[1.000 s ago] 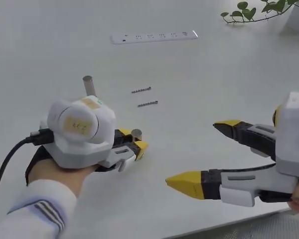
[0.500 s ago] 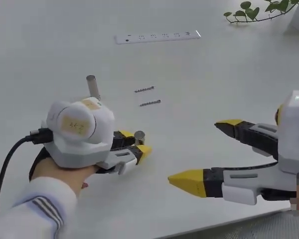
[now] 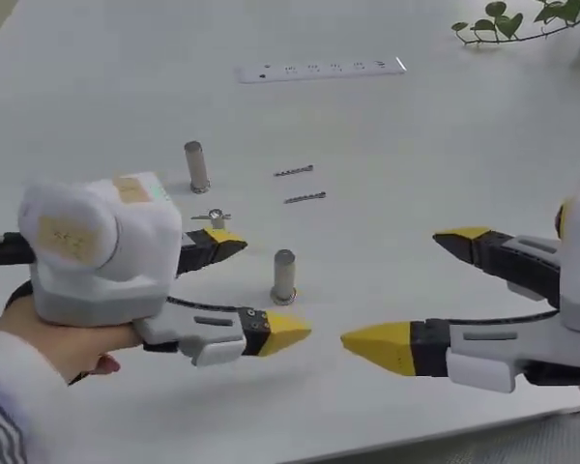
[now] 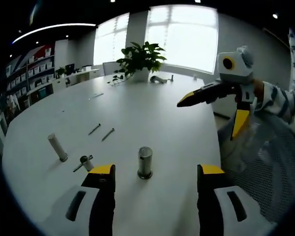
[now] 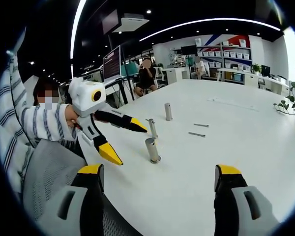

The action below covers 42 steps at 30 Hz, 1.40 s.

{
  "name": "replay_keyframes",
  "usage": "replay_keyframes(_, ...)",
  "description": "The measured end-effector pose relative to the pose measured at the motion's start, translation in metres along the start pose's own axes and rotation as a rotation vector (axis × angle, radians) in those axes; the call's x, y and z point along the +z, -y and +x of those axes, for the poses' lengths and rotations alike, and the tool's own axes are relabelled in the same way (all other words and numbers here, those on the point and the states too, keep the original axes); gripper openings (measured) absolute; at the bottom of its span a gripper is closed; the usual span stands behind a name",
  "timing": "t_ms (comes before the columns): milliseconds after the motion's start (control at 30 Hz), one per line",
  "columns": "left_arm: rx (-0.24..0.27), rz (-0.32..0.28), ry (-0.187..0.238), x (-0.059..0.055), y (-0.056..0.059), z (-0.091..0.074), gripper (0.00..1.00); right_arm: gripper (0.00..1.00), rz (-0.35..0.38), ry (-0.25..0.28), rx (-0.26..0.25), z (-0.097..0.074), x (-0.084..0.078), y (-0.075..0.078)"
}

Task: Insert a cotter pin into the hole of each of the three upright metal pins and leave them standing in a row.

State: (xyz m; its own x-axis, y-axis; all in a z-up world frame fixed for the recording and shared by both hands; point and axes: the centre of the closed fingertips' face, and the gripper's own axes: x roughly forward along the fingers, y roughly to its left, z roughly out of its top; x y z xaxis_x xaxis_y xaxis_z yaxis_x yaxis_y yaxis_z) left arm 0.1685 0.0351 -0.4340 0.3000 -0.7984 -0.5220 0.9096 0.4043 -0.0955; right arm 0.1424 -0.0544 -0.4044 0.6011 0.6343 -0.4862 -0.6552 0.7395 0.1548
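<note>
Left gripper (image 3: pixel 266 287) gaping wide, holding nothing | metal pin (image 3: pixel 284 275) standing upright just ahead, between its jaws, untouched | right gripper (image 3: pixel 398 288) gaping, empty

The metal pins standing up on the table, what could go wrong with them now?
The nearest metal pin stands free right by the open left gripper; a sideways nudge could topple it. The two cotter pins lie flat and thin on the table, so the right gripper might push them away instead of picking one up.
</note>
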Motion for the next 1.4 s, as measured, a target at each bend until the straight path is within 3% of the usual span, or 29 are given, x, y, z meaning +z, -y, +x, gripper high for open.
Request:
replay_keyframes(133,-0.002,-0.016,-0.020,-0.009,0.000,-0.014,0.79,0.92,-0.002,-0.013,-0.006,-0.001,-0.002,0.003)
replay_keyframes(233,0.013,-0.061,0.028,-0.006,-0.003,-0.025,0.87,0.92,-0.005,-0.022,-0.011,-0.002,-0.002,0.005)
replay_keyframes(333,-0.008,-0.153,0.063,-0.004,0.000,-0.032,0.96,0.92,-0.011,-0.032,-0.016,-0.003,-0.002,0.008)
replay_keyframes(400,0.005,-0.141,0.076,-0.004,-0.002,-0.036,0.99,0.92,-0.015,-0.038,-0.019,-0.003,-0.001,0.010)
replay_keyframes(533,0.023,-0.136,0.056,-0.015,-0.007,-0.038,0.99,0.91,-0.066,-0.064,-0.008,-0.002,0.001,0.015)
replay_keyframes(667,0.033,-0.157,0.036,-0.026,-0.014,-0.043,0.99,0.88,-0.152,-0.168,0.022,-0.003,-0.006,0.021)
replay_keyframes(767,0.053,-0.169,0.032,-0.030,-0.019,-0.048,0.99,0.87,-0.196,-0.208,0.031,-0.002,-0.006,0.029)
replay_keyframes(867,0.065,-0.184,0.047,-0.029,-0.022,-0.053,0.99,0.79,-0.229,-0.228,0.059,0.000,0.000,0.035)
replay_keyframes(900,0.101,-0.146,0.051,-0.028,-0.027,-0.056,0.97,0.77,-0.246,-0.229,0.064,0.002,0.003,0.038)
replay_keyframes(1067,0.112,-0.152,0.077,-0.025,-0.027,-0.067,0.93,0.70,-0.351,-0.268,0.079,0.011,0.015,0.056)
replay_keyframes(1167,0.126,-0.148,0.077,-0.024,-0.026,-0.074,0.93,0.65,-0.376,-0.283,0.095,0.017,0.024,0.063)
replay_keyframes(1267,0.135,-0.154,0.099,-0.019,-0.026,-0.081,0.93,0.59,-0.459,-0.349,0.105,0.022,0.032,0.073)
replay_keyframes(1400,0.152,-0.155,0.109,-0.015,-0.027,-0.088,0.93,0.57,-0.505,-0.374,0.120,0.034,0.043,0.079)
